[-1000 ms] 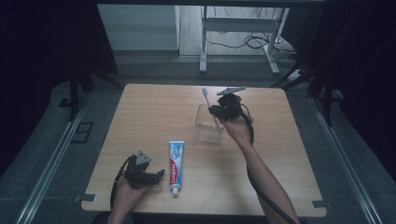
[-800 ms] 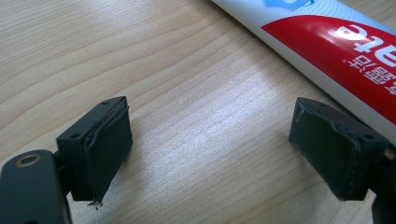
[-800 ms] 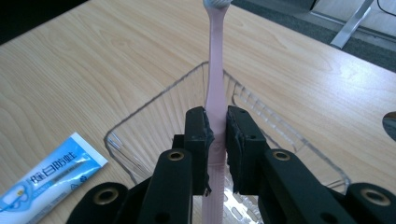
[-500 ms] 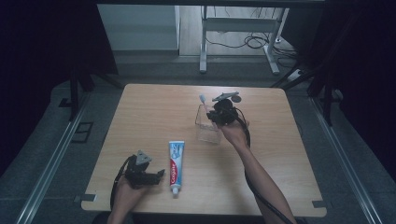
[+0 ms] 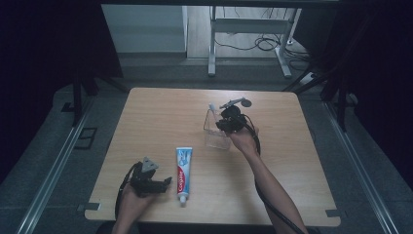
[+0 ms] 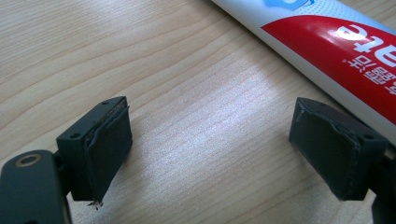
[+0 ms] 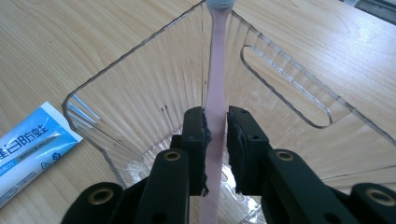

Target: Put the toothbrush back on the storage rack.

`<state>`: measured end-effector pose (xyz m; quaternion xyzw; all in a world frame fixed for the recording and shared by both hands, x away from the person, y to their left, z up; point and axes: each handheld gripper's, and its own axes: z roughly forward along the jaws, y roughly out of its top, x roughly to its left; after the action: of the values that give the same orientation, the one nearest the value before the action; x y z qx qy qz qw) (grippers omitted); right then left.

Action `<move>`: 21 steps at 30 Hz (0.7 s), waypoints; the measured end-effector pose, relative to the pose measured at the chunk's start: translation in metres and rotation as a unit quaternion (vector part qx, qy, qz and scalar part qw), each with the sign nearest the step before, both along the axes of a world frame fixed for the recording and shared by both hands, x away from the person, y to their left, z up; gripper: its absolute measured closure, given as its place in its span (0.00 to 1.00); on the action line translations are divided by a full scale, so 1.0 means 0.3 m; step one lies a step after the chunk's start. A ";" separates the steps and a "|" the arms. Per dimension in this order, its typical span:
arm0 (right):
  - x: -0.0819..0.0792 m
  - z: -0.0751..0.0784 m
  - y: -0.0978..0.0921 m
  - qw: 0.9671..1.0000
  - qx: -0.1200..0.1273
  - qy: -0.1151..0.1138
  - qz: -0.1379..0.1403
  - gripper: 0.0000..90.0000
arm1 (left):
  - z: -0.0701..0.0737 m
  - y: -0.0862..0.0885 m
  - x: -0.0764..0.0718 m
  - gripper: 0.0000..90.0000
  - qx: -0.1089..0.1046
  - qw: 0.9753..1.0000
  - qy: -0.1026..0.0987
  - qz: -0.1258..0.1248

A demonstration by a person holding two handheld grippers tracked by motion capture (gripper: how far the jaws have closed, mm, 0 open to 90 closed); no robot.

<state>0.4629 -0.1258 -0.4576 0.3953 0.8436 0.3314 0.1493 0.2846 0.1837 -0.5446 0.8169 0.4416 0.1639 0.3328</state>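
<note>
From my seat at the controls, the box (image 5: 217,130) stands on the table (image 5: 146,117) right of centre, and the tube (image 5: 183,167) lies nearer the front edge, to the box's left. My right gripper (image 5: 228,120) sits over the box's right rim, its jaws inside pinching the toothbrush (image 7: 215,93), which leans to the far corner. My left gripper (image 5: 168,181) lies at the front left, just beside the tube.

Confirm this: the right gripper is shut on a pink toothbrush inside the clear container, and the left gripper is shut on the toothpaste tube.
Not quite. The left gripper is open, its jaws wide apart over bare table, with the toothpaste tube beside it; the left gripper view shows this. The right gripper is indeed shut on the pink toothbrush inside the clear container.
</note>
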 end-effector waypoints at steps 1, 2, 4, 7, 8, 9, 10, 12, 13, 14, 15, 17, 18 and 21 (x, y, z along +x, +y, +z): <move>0.001 -0.001 -0.002 1.000 0.002 0.002 0.000 0.83 | 0.000 0.000 0.000 0.15 0.000 1.000 0.000 0.000; 0.002 -0.002 -0.002 1.000 0.002 0.002 -0.001 0.82 | 0.000 0.000 0.000 0.15 0.000 1.000 0.000 0.000; 0.001 -0.001 -0.004 1.000 0.002 0.000 -0.002 0.80 | 0.000 0.000 0.000 0.15 0.000 1.000 0.000 0.000; 0.000 0.005 -0.007 1.000 0.005 -0.003 -0.003 0.79 | 0.000 0.000 0.000 0.15 0.000 1.000 0.000 0.000; 0.000 0.007 -0.009 1.000 0.006 -0.004 -0.002 0.78 | 0.000 0.000 0.000 0.15 0.000 1.000 0.000 0.000; -0.001 0.009 -0.010 1.000 0.007 -0.006 -0.002 0.77 | 0.000 0.000 0.000 0.15 0.000 1.000 0.000 0.000; -0.003 0.012 -0.011 1.000 0.008 -0.007 -0.002 0.76 | 0.000 0.000 0.000 0.15 0.000 1.000 0.000 0.000; -0.006 0.018 -0.015 1.000 0.008 -0.010 0.000 0.74 | 0.000 0.000 0.000 0.15 0.000 1.000 -0.001 0.000; -0.008 0.020 -0.016 1.000 0.009 -0.011 -0.001 0.73 | 0.000 0.000 0.000 0.15 0.000 1.000 0.000 0.000; -0.011 0.024 -0.019 1.000 0.011 -0.012 0.001 0.72 | 0.000 0.000 0.000 0.15 0.000 1.000 0.000 0.000; -0.013 0.028 -0.020 1.000 0.013 -0.011 0.001 0.71 | 0.000 0.000 0.000 0.15 0.000 1.000 0.000 0.000; -0.018 0.034 -0.024 1.000 0.013 -0.013 0.005 0.68 | 0.000 0.000 0.000 0.15 0.000 1.000 0.000 0.000; -0.020 0.037 -0.026 1.000 0.013 -0.014 0.007 0.67 | 0.000 0.000 0.000 0.15 -0.001 1.000 0.000 0.000; -0.029 0.049 -0.032 1.000 0.014 -0.017 0.011 0.64 | 0.000 0.000 0.000 0.15 -0.001 1.000 0.000 0.000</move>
<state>0.4542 -0.1352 -0.4430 0.3821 0.8406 0.3516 0.1540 0.2847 0.1837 -0.5447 0.8168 0.4415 0.1635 0.3335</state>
